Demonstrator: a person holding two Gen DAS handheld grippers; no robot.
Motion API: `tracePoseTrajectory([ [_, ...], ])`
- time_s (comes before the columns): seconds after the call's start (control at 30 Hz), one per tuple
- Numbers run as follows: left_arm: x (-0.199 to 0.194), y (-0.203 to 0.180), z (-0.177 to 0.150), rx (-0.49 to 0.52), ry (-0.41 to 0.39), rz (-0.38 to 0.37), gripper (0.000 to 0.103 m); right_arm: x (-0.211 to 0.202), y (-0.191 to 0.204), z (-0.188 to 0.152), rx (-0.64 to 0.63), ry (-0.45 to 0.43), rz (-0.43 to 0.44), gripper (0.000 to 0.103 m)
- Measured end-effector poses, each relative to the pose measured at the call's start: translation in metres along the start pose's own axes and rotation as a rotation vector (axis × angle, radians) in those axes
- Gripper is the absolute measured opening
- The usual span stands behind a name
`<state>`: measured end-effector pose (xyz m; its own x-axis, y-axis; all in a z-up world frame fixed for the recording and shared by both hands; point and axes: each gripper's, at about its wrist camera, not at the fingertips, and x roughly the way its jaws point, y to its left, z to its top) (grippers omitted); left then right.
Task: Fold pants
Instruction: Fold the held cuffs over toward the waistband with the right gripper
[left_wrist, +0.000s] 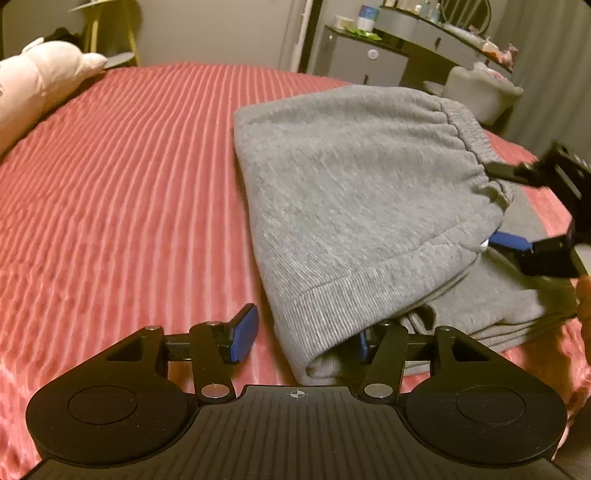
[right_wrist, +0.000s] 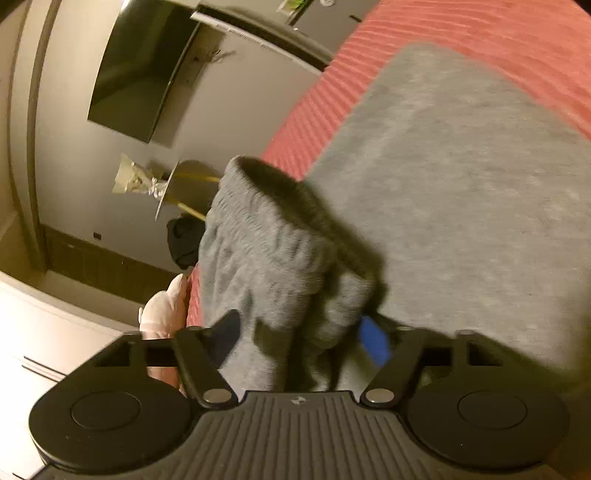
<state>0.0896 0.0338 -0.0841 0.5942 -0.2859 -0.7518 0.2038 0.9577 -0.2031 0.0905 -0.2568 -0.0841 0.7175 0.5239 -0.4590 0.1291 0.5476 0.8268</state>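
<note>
Fingers of both grippers gape around folded grey pants on a ribbed red bedspread.

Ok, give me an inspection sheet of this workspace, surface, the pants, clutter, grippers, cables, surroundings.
Surface: bed with a red ribbed cover, no wrinkle trouble seen.
Job's things: grey pants, folded into a stacked bundle; ribbed cuff at the near edge, gathered waistband on the right gripper's side.
Clutter: pink plush toy at the bed's far left edge.
Grippers: left gripper open, its right finger hidden under the cuff, left pad clear of the cloth. Right gripper open, waistband fabric lies between its fingers, not pinched.
Cables: nothing seen.
Surroundings: grey dresser with small items on top, grey chair, yellow-legged stand.
</note>
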Motion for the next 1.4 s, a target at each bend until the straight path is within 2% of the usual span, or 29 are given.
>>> tracePoseTrajectory([
  [0.07,0.001,-0.003,-0.001,0.009,0.001,0.005,0.059,0.007,0.002,0.005,0.045,-0.02,-0.01,0.081],
  [0.1,0.001,-0.004,-0.002,0.011,-0.001,0.006,0.058,0.009,0.002,0.005,0.079,-0.03,-0.006,0.075],
  [0.13,-0.001,-0.007,-0.004,0.008,-0.004,0.006,0.058,0.011,0.002,0.006,0.103,-0.032,-0.001,0.057],
  [0.2,-0.003,-0.008,-0.007,-0.004,-0.007,0.0,0.058,0.01,0.007,0.002,0.113,-0.033,0.022,0.05],
  [0.3,-0.003,-0.008,-0.008,-0.022,-0.003,-0.012,0.059,0.013,0.024,-0.004,-0.011,-0.06,-0.003,0.052],
  [0.33,-0.003,-0.008,-0.007,-0.019,-0.002,-0.011,0.059,0.018,0.024,-0.003,-0.008,-0.048,-0.016,0.062],
  [0.4,-0.003,-0.011,-0.008,-0.009,-0.001,-0.004,0.059,0.03,0.021,0.002,0.024,-0.012,-0.029,0.07],
  [0.47,-0.004,-0.013,-0.008,-0.006,0.0,0.0,0.059,0.037,0.025,0.004,0.019,-0.02,-0.043,0.07],
  [0.5,-0.004,-0.013,-0.008,-0.006,0.0,0.0,0.06,0.036,0.03,0.004,-0.002,-0.032,-0.061,0.063],
  [0.53,-0.004,-0.013,-0.008,-0.007,0.0,0.001,0.06,0.036,0.036,0.003,-0.03,-0.039,-0.087,0.052],
  [0.63,-0.004,-0.017,-0.008,-0.001,-0.001,0.013,0.06,0.036,0.057,0.001,-0.12,-0.052,-0.156,0.045],
  [0.7,-0.006,-0.02,-0.008,0.008,-0.005,0.03,0.06,0.031,0.075,0.0,-0.185,-0.08,-0.168,0.043],
  [0.83,-0.013,-0.026,-0.008,0.023,-0.016,0.091,0.061,0.014,0.108,0.001,-0.242,-0.124,-0.101,0.041],
  [1.07,-0.031,-0.033,-0.003,-0.005,-0.043,0.104,0.065,-0.023,0.149,0.009,-0.293,-0.186,0.023,0.041],
  [1.1,-0.033,-0.034,-0.003,-0.016,-0.047,0.1,0.068,-0.034,0.148,0.01,-0.3,-0.196,0.034,0.041],
  [1.23,-0.041,-0.044,0.0,-0.04,-0.068,0.075,0.068,-0.057,0.148,0.018,-0.295,-0.234,0.044,0.041],
  [1.4,-0.046,-0.063,0.002,0.04,-0.081,0.068,0.068,-0.093,0.119,0.022,-0.266,-0.281,0.024,0.041],
])
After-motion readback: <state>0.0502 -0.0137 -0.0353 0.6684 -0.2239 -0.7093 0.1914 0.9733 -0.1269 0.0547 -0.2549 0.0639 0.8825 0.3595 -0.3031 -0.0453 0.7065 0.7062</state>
